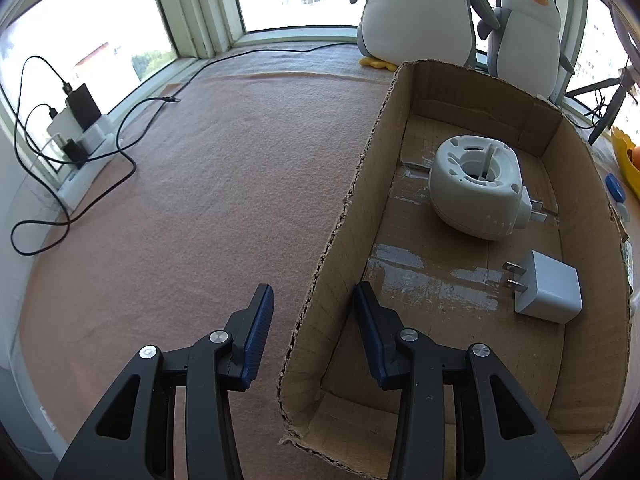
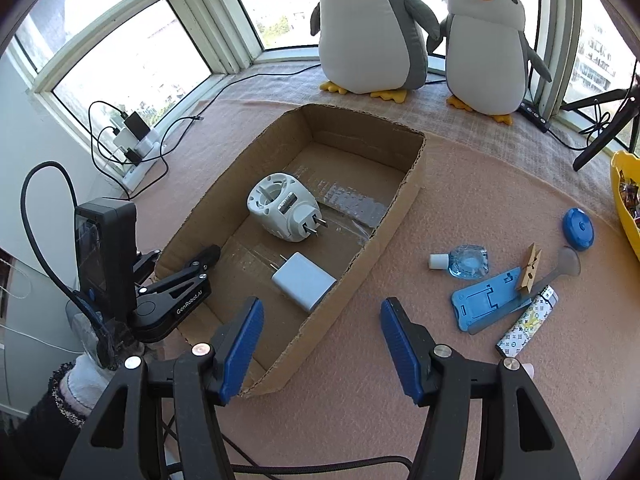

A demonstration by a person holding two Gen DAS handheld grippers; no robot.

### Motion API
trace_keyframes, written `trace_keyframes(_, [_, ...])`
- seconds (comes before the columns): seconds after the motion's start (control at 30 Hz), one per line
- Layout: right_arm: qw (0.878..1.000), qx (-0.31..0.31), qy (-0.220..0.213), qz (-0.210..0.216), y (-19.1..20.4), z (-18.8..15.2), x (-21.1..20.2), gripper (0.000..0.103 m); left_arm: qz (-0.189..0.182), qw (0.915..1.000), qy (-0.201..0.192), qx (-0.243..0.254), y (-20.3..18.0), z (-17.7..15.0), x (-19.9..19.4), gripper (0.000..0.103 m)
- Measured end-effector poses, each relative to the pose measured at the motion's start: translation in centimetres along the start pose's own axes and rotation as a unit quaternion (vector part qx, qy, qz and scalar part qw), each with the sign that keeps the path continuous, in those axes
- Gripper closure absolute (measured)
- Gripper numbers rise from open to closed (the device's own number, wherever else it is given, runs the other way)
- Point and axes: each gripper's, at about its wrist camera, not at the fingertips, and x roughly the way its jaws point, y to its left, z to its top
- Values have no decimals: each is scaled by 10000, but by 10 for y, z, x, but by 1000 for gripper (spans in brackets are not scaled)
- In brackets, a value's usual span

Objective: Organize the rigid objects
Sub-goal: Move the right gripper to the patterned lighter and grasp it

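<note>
Although several items lie loose, the white charger (image 2: 304, 284) and a round white plug-in unit (image 2: 282, 212) rest inside the open cardboard box (image 2: 416, 184), apart from each other. The right tongs (image 2: 320, 308) stand wide and empty above the box's near wall. The left tongs (image 1: 314, 292) straddle the box's side wall, pads clear of it. A small bottle (image 2: 466, 262), blue stand (image 2: 486, 306), clothespin (image 2: 529, 268) and blue lid (image 2: 578, 229) lie on the pink cloth (image 1: 200, 200) beside the box. Two plush penguins (image 2: 372, 28) stand before the bay windows (image 2: 132, 64).
</note>
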Motion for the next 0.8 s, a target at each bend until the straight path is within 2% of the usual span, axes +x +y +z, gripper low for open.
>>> trace_keyframes(0.07, [9998, 171, -55, -36, -15, -2, -6, 41, 3, 10000, -3, 2, 0, 0, 0, 63])
trace_keyframes(0.47, [9896, 1321, -204, -537, -112, -18, -29, 41, 24, 10000, -4, 34, 0, 1, -1, 63])
trace_keyframes(0.67, [9806, 1870, -46, -578, -149, -26, -22, 41, 29, 10000, -2, 40, 1, 1, -1, 63])
trace_keyframes(0.8, [9747, 2190, 183, -399, -163, -29, -11, 44, 27, 10000, -4, 36, 0, 0, -1, 63])
